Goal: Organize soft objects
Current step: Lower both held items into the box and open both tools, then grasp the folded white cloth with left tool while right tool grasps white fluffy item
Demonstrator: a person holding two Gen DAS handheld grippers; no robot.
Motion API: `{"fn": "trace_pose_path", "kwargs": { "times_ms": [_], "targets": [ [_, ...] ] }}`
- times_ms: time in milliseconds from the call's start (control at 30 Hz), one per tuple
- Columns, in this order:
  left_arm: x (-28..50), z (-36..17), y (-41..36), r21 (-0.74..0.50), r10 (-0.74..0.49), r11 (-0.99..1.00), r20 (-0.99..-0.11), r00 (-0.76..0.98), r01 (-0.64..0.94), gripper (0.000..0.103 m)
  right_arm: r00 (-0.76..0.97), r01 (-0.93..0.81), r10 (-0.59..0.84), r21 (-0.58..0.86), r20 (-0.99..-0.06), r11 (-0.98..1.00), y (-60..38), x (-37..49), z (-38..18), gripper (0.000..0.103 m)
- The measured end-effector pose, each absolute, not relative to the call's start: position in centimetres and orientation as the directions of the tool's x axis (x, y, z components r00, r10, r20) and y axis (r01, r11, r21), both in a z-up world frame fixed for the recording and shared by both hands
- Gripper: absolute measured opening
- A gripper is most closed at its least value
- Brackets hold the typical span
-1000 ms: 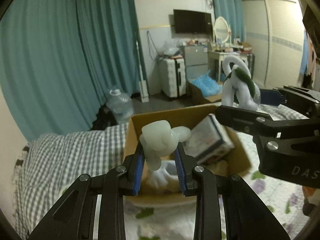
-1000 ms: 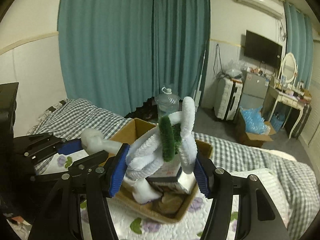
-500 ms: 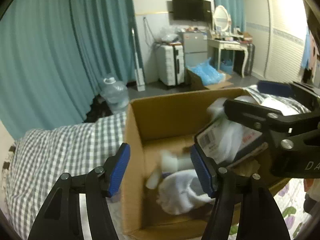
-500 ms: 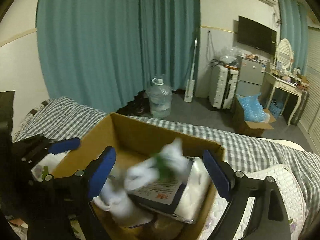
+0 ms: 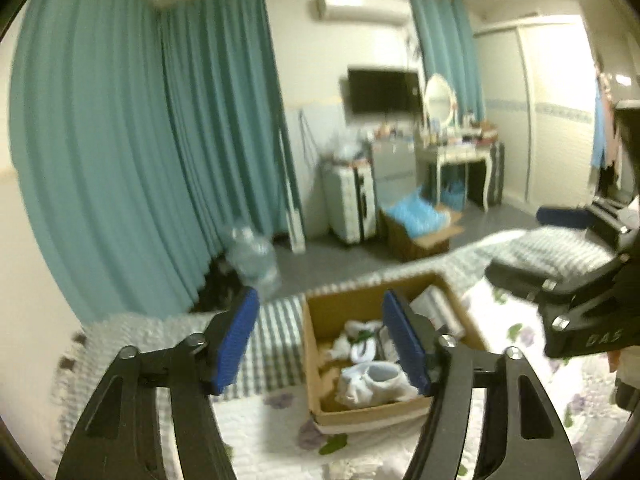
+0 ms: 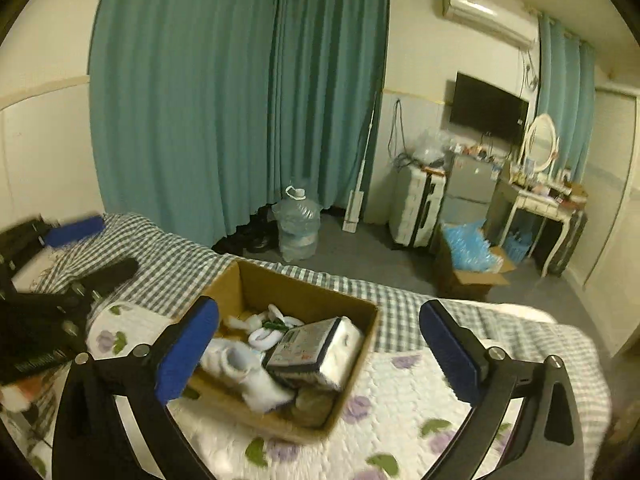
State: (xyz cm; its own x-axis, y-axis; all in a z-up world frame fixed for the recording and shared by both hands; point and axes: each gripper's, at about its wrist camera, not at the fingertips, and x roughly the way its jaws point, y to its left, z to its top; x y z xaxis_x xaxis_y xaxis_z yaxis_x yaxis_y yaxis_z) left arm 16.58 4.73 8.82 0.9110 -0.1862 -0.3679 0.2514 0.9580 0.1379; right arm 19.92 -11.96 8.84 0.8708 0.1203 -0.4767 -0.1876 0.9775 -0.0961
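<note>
A cardboard box [image 5: 316, 364] [image 6: 288, 284] sits on the bed. Inside lie a white soft toy [image 5: 376, 380] [image 6: 244, 368], a white and green plush [image 5: 362, 340] [image 6: 272, 324] and a tissue pack [image 6: 312, 350] [image 5: 436, 308]. My left gripper [image 5: 326, 344] is open and empty, above and back from the box. My right gripper [image 6: 320, 354] is open and empty above the box's near side. Each gripper also shows at the edge of the other's view, the right [image 5: 576, 296] and the left [image 6: 52, 276].
The bed has a floral quilt [image 6: 400, 408] and a checked blanket [image 6: 168, 256]. Beyond the bed are a water jug [image 6: 298, 224], teal curtains [image 6: 240, 92], a suitcase [image 6: 418, 208], a floor box with blue bags [image 6: 468, 268] and a dressing table [image 6: 544, 204].
Both grippers opened and dropped their toys into the box. Both have since pulled up and back, so the box looks smaller and lower.
</note>
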Motion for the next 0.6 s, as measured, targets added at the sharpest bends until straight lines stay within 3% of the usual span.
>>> {"fn": "trace_pose_path", "kwargs": {
  "times_ms": [67,200,400,600],
  "targets": [
    [13.6,11.0,5.5,0.142,-0.185,0.961,-0.305,0.934,0.237,0.081,0.871,-0.210,0.138,-0.104,-0.471,0.972,-11.7,17.4,10.6,0.101],
    [9.3,13.8,7.3,0.123,-0.195,0.965,-0.261,0.945,0.233,0.081,0.883,-0.224,0.151,-0.117,-0.444,0.967,-10.8,11.9,13.5,0.101],
    [5.4,13.5,9.5,0.090,-0.185,0.971,-0.305,0.934,0.221,0.081,0.877,-0.252,0.192,-0.081,-0.441,0.964,-9.6,6.1,13.5,0.101],
    [4.1,9.1,9.3,0.109,-0.172,0.968,-0.376,0.910,0.228,0.081,0.838,-0.272,0.219,-0.036,-0.501,0.962,-8.3,4.8,8.4,0.101]
  ]
}}
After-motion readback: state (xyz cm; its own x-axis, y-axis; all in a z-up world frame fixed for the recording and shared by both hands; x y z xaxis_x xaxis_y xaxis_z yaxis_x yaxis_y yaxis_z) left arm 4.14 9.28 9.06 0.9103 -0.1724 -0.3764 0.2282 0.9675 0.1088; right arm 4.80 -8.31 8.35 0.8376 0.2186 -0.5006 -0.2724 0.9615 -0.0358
